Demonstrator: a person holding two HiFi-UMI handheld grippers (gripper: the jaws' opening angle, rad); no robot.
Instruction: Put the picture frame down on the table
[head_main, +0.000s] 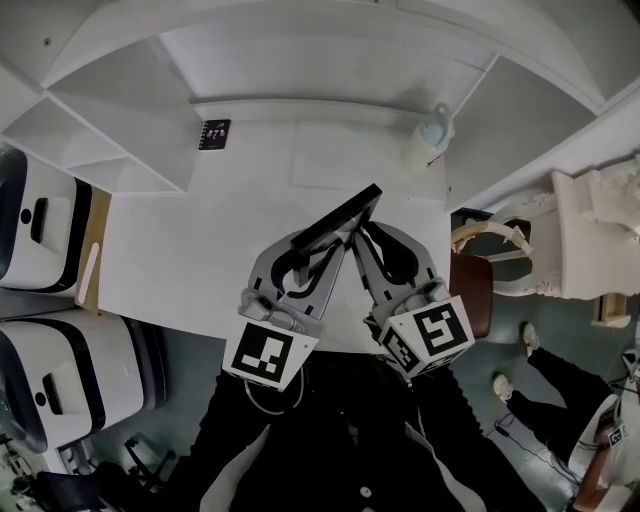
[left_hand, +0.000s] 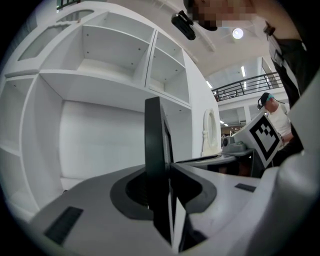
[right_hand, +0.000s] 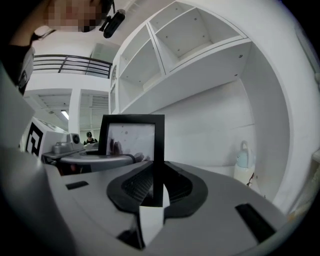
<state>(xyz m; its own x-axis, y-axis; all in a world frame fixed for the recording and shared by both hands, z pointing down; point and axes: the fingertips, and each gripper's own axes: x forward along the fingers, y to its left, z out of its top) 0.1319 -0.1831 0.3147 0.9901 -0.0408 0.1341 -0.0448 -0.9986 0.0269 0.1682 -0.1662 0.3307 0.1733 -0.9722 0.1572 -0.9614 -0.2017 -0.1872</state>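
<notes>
A black picture frame (head_main: 335, 222) stands on edge over the white table (head_main: 190, 250), close to its near edge. Both grippers meet at its lower end. In the left gripper view the picture frame (left_hand: 152, 150) shows edge-on between the jaws of my left gripper (left_hand: 162, 172), which stand slightly apart from it. In the right gripper view, the picture frame (right_hand: 132, 140) shows its glass front. My right gripper (right_hand: 156, 175) is shut on the picture frame's right-hand side bar. In the head view the left gripper (head_main: 330, 245) and right gripper (head_main: 358, 236) nearly touch.
A pale bottle (head_main: 430, 135) stands at the back right of the table, also seen as the bottle (right_hand: 242, 160). A small black notebook (head_main: 214, 134) lies at the back left. White shelves (head_main: 110, 150) wrap round the desk; a chair (head_main: 478, 285) is at the right.
</notes>
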